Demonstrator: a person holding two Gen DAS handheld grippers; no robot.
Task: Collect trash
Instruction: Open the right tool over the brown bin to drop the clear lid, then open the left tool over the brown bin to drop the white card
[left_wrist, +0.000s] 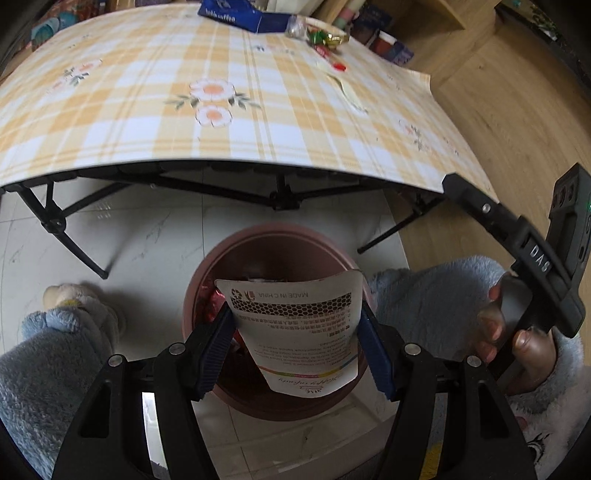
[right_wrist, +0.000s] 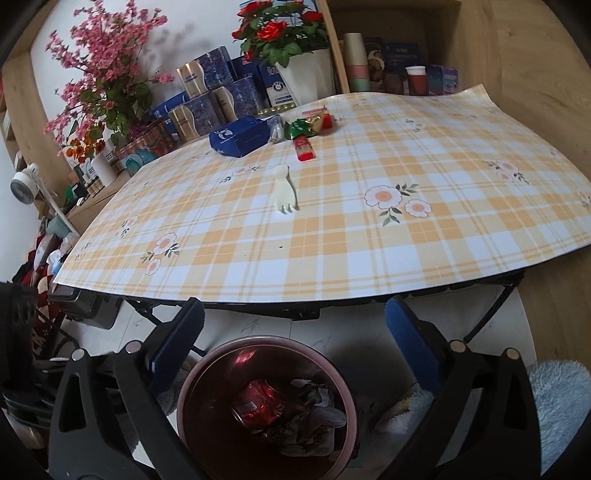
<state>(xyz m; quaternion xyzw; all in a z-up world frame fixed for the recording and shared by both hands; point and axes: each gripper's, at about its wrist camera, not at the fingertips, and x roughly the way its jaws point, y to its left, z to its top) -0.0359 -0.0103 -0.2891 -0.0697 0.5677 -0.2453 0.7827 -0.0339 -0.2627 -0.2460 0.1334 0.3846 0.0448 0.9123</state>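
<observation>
My left gripper (left_wrist: 295, 339) is shut on a white printed paper packet (left_wrist: 299, 325), whose bent edges press against both blue pads. It hangs right over the round pink bin (left_wrist: 273, 236) on the floor. In the right wrist view my right gripper (right_wrist: 293, 332) stands wide open with nothing between its fingers, above the same bin (right_wrist: 207, 373). A red can (right_wrist: 258, 402) and crumpled wrappers lie inside. On the table lie a white plastic fork (right_wrist: 284, 188), a red wrapper (right_wrist: 303, 148), a green candy wrapper (right_wrist: 299, 127) and a blue box (right_wrist: 240, 138).
The checked tablecloth (right_wrist: 369, 240) overhangs the folding table's black legs (left_wrist: 55, 225) just behind the bin. Flower pots (right_wrist: 303, 74), tins and boxes crowd the far side. Fluffy blue sleeves (left_wrist: 436, 291) and a hand (left_wrist: 495, 325) flank the bin.
</observation>
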